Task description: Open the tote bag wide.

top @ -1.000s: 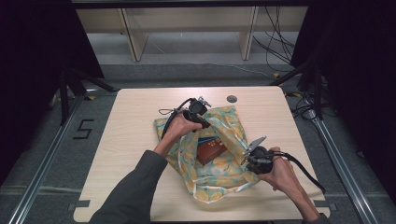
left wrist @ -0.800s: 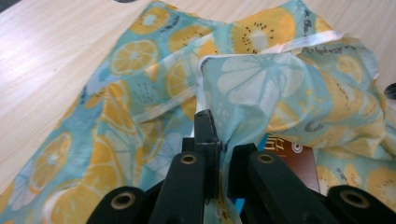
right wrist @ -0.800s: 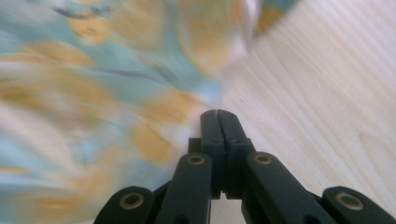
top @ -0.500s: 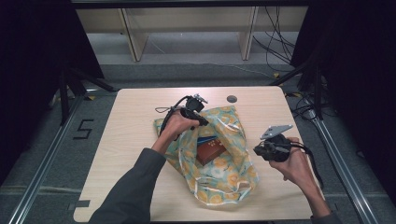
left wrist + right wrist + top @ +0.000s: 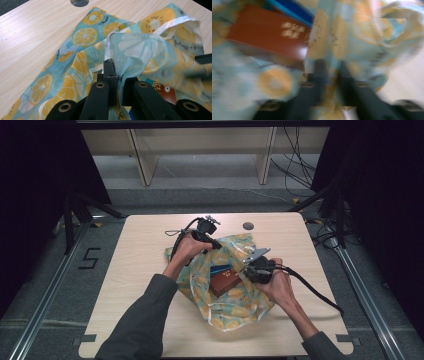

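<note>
A fruit-print cloth bag (image 5: 235, 305) lies on the wooden table (image 5: 145, 270), its mouth pulled apart. Inside it lie a brown box (image 5: 224, 281) and, behind that, a blue box (image 5: 218, 269). My left gripper (image 5: 215, 243) is at the bag's far left rim. In the left gripper view it (image 5: 117, 75) is shut on a gathered fold of the bag (image 5: 82, 37). My right gripper (image 5: 245, 271) is at the right rim. In the blurred right gripper view its jaws (image 5: 331, 66) have just closed, pinching the bag (image 5: 352, 27) beside the brown box (image 5: 267, 32).
A round hole (image 5: 248, 226) is in the table beyond the bag. The right gripper's cable (image 5: 315, 292) trails off to the right over the tabletop. Pale wooden shelving (image 5: 200, 145) stands behind the table, and dark stands flank it.
The right gripper left the bag, swung out to the right half a second ago, and is now back on the bag's right rim. The left gripper kept its hold.
</note>
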